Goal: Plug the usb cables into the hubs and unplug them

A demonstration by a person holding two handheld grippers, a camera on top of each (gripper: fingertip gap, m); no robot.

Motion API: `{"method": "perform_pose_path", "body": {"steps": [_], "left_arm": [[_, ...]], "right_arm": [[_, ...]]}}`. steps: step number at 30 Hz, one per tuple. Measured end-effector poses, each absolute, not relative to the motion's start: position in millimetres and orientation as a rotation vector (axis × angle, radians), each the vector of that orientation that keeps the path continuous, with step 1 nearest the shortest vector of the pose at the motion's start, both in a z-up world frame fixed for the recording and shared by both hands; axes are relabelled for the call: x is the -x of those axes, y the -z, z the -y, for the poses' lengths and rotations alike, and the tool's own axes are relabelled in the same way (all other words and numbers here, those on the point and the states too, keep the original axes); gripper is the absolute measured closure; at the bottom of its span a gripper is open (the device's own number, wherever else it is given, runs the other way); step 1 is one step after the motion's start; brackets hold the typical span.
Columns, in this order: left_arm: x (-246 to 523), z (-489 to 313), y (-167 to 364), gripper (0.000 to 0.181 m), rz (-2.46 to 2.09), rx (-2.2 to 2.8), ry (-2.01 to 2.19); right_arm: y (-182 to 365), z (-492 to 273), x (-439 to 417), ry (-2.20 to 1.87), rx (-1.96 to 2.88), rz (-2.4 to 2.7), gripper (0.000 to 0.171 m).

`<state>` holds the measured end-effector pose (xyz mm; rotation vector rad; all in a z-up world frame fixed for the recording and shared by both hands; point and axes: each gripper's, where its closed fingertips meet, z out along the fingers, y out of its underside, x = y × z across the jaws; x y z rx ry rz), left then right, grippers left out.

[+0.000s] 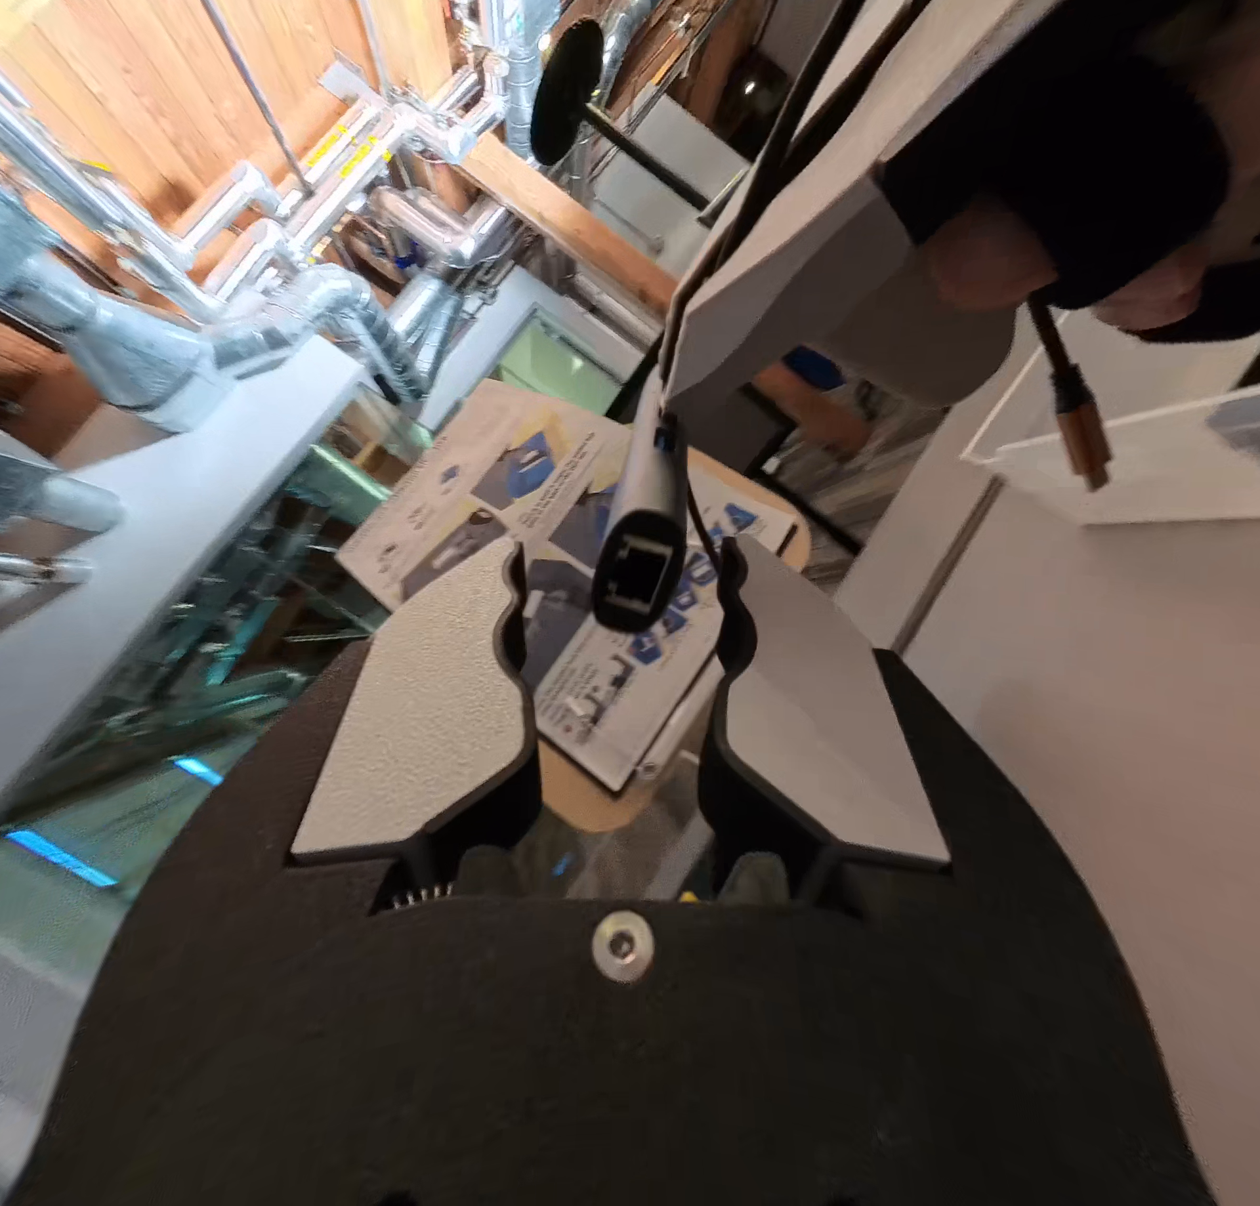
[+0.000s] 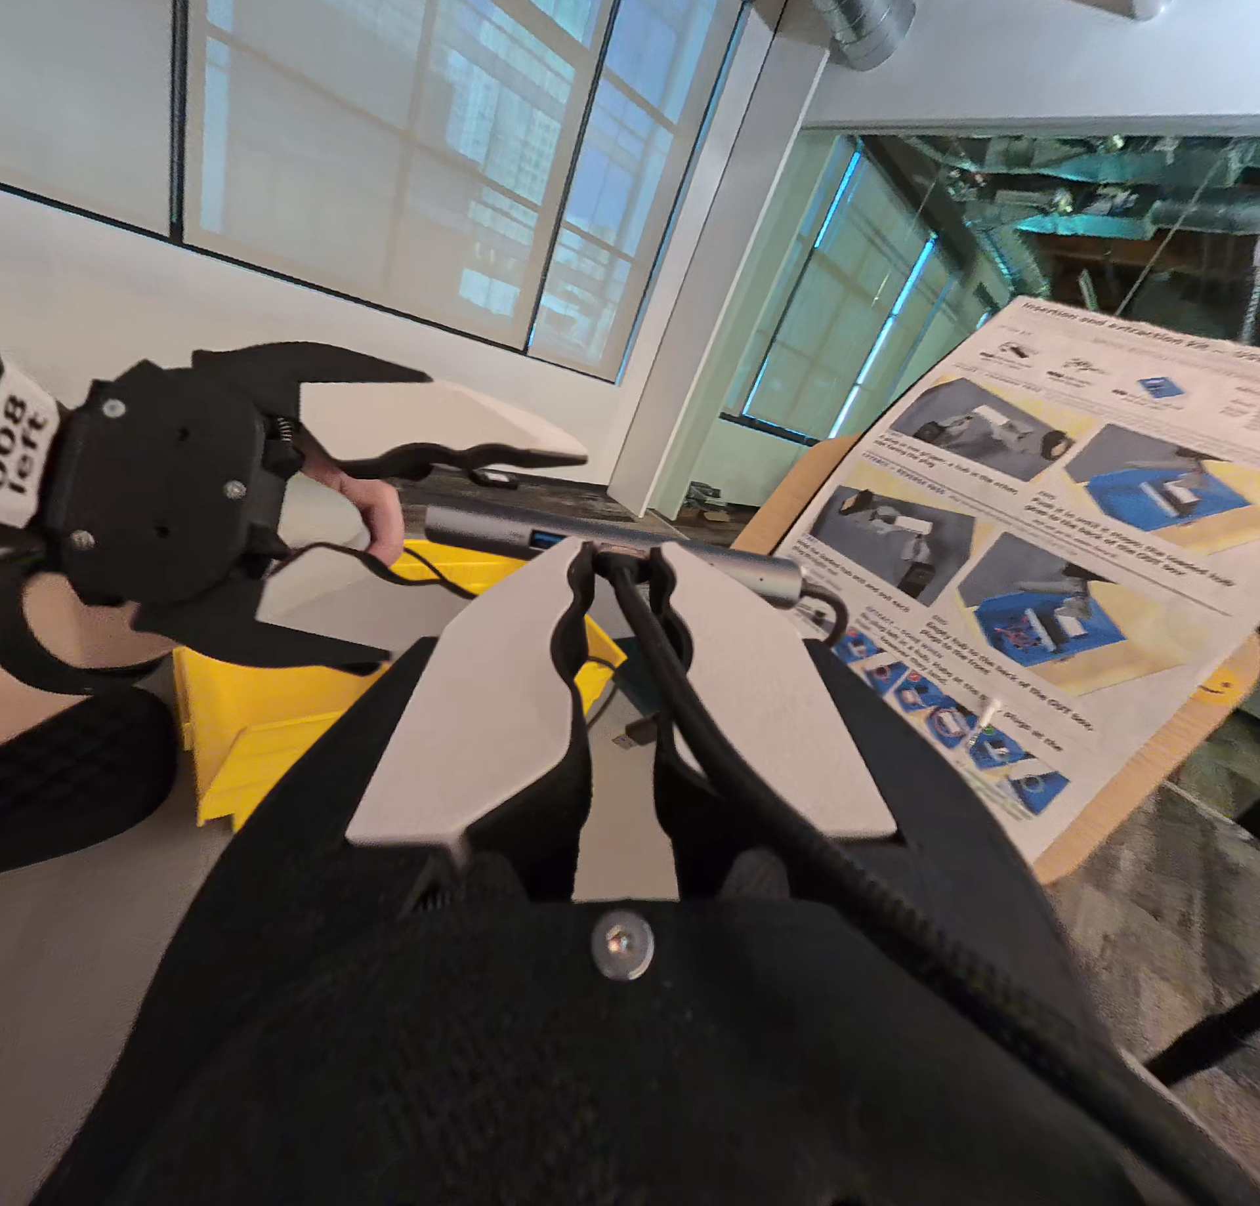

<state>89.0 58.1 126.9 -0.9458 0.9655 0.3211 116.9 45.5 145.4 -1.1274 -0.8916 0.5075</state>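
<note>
— Right tool [image 2: 619, 560]: what is pinched between its fingers?

— A black braided usb cable [image 2: 688, 682] is gripped at its plug, which is pressed against the side of a grey metal hub [image 2: 750, 563] with a blue port; whether it is fully seated cannot be told.

— And the left tool [image 1: 624, 600]?

— It is spread wide, with nothing held. The hub's dark end socket [image 1: 637, 577] is seen hanging between its fingers, untouched.

— Anything beneath?

— A yellow bin [image 2: 273, 716] is seen on the white desk [image 2: 82, 969], and an instruction sheet [image 2: 1063, 532] is propped nearby.
</note>
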Motion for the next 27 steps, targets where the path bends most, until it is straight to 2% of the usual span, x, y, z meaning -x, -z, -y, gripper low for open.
{"method": "perform_pose_path", "body": {"steps": [3,6,10,14,18,21,27], "left_arm": [[-97.1,-54.9,-119.6,0.123,-0.997,1.037,-0.044],[-101.2,-52.0,-121.4,0.116,-0.914,1.178,0.419],[-110.4,-43.2,-128.8,0.124,-0.734,1.282,0.975],[-113.1,-49.5,-124.2,0.125,-0.647,1.311,1.031],[-111.0,-48.0,-127.1,0.142,-0.585,1.29,1.129],[-111.3,-47.8,-127.1,0.148,-0.535,1.296,1.233],[-109.3,-53.9,-120.1,0.149,-0.453,1.326,1.396]], "right_arm": [[-152.1,-52.4,-130.1,-0.446,1.113,0.857,0.155],[-153.2,-59.6,-138.4,-0.378,1.116,0.845,0.155],[-149.1,-63.1,-136.2,-0.296,1.105,0.862,0.156],[-148.3,-59.0,-130.5,-0.255,1.073,0.881,0.155],[-149.5,-54.1,-127.0,-0.229,1.045,0.891,0.155],[-149.4,-51.7,-124.9,-0.228,1.03,0.901,0.156],[-142.2,-56.8,-122.0,-0.206,1.054,0.935,0.156]]}}
